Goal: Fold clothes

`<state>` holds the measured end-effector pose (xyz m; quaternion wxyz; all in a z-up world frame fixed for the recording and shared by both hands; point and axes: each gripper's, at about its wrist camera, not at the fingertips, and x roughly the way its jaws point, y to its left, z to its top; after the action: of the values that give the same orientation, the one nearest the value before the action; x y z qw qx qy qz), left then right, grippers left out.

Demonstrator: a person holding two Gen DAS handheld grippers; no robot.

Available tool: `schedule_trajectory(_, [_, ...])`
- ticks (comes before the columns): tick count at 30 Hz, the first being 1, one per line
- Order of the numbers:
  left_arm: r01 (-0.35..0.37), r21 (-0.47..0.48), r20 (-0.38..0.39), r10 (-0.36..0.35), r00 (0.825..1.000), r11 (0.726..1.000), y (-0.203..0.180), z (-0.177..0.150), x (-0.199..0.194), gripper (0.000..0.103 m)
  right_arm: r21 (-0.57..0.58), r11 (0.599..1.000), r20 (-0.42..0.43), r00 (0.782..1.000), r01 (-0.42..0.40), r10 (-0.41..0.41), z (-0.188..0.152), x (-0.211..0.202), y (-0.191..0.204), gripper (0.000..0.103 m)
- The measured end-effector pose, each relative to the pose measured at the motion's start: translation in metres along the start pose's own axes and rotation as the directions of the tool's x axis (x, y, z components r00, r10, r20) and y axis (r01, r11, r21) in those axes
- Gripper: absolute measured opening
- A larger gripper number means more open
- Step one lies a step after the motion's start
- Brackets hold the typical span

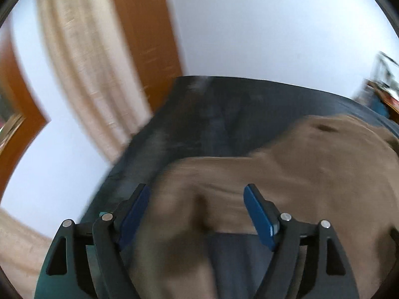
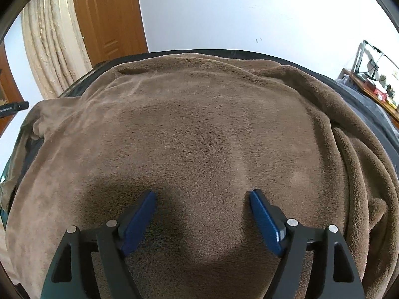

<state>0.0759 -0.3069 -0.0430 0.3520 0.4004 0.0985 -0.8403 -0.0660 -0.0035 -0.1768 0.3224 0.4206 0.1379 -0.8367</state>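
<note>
Soft brown fleece over a dark matt cloth surface, with hard plastic grippers.

The brown garment looks like plush, napped fleece, matt and fuzzy. The dark cover beneath is smooth, dull cloth. The right gripper has matt black plastic arms, smooth blue pads and shiny metal pins. A wooden door looks glossy; the curtain is textured beige fabric.
</note>
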Motion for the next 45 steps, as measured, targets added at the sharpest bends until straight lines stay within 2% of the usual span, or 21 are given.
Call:
schedule_trajectory(2, [0.099, 0.062, -0.034, -0.097, 0.995, 0.993, -0.037, -0.009, 0.003, 0.083, 0.001, 1.0, 0.0, 1.0, -0.002, 0.002, 0.0, 0.0, 0.0, 0.081])
schedule_trajectory(4, [0.183, 0.128, -0.077, -0.174, 0.982, 0.975, -0.077, -0.021, 0.008, 0.083, 0.004, 1.0, 0.001, 1.0, -0.005, 0.005, 0.0, 0.0, 0.0, 0.081])
schedule_trajectory(6, [0.2, 0.179, -0.091, -0.187, 0.978, 0.963, -0.101, -0.029, 0.014, 0.083, 0.009, 1.0, 0.002, 1.0, -0.011, 0.011, 0.001, 0.001, 0.0, 0.081])
schedule_trajectory(9, [0.19, 0.214, -0.113, -0.169, 0.979, 0.958, -0.126, -0.039, 0.025, 0.083, 0.021, 0.999, 0.007, 1.0, -0.027, 0.027, 0.001, 0.0, -0.002, 0.081])
schedule_trajectory(12, [0.185, 0.202, -0.147, -0.157, 0.977, 0.962, -0.132, -0.046, 0.038, 0.083, 0.033, 0.998, 0.012, 0.999, -0.043, 0.043, 0.001, -0.001, -0.004, 0.081])
schedule_trajectory(16, [0.184, 0.168, -0.109, -0.167, 0.98, 0.969, -0.128, -0.051, 0.041, 0.09, 0.05, 0.997, 0.019, 0.998, -0.065, 0.065, 0.001, -0.002, -0.007, 0.081])
schedule_trajectory(18, [0.178, 0.142, -0.095, -0.166, 0.982, 0.974, -0.125, -0.053, 0.046, 0.099, 0.058, 0.995, 0.022, 0.997, -0.077, 0.075, 0.0, -0.002, -0.008, 0.081])
schedule_trajectory(20, [0.199, 0.099, -0.103, -0.189, 0.977, 0.975, -0.118, -0.052, 0.051, 0.1, 0.064, 0.994, 0.025, 0.996, -0.085, 0.084, 0.0, -0.003, -0.01, 0.081])
schedule_trajectory(23, [0.191, 0.101, -0.1, -0.181, 0.978, 0.976, -0.12, -0.053, 0.051, 0.101, 0.071, 0.993, 0.028, 0.995, -0.094, 0.092, 0.0, -0.004, -0.012, 0.081])
schedule_trajectory(28, [0.169, 0.102, -0.128, -0.156, 0.979, 0.98, -0.123, -0.05, 0.051, 0.101, 0.144, 0.972, 0.063, 0.982, -0.186, 0.179, -0.003, -0.01, -0.028, 0.081])
schedule_trajectory(31, [0.134, 0.11, -0.154, -0.116, 0.981, 0.985, -0.13, -0.045, 0.043, 0.102, 0.228, 0.937, 0.12, 0.963, -0.263, 0.242, -0.007, -0.035, -0.053, 0.081])
schedule_trajectory(32, [0.148, 0.114, -0.148, -0.131, 0.98, 0.982, -0.136, -0.043, 0.037, 0.102, 0.241, 0.934, 0.14, 0.962, -0.264, 0.235, -0.008, -0.046, -0.059, 0.081])
schedule_trajectory(33, [0.167, 0.118, -0.14, -0.15, 0.979, 0.979, -0.142, -0.041, 0.03, 0.102, 0.246, 0.939, 0.16, 0.965, -0.241, 0.206, -0.01, -0.058, -0.066, 0.081])
schedule_trajectory(36, [0.259, 0.149, -0.113, -0.244, 0.963, 0.954, -0.17, -0.035, 0.006, 0.102, 0.26, 0.961, 0.186, 0.982, -0.093, 0.045, -0.023, -0.096, -0.094, 0.081])
schedule_trajectory(40, [0.347, 0.196, -0.068, -0.34, 0.938, 0.917, -0.209, -0.029, -0.014, 0.102, 0.3, 0.948, 0.136, 0.978, 0.111, -0.157, -0.044, -0.119, -0.131, 0.082])
schedule_trajectory(43, [0.386, 0.212, -0.054, -0.384, 0.922, 0.898, -0.234, -0.029, -0.015, 0.102, 0.325, 0.929, 0.076, 0.975, 0.175, -0.21, -0.06, -0.122, -0.148, 0.082])
schedule_trajectory(45, [0.408, 0.203, -0.075, -0.401, 0.913, 0.89, -0.242, -0.033, -0.006, 0.102, 0.29, 0.936, 0.041, 0.974, 0.201, -0.222, -0.062, -0.117, -0.148, 0.081])
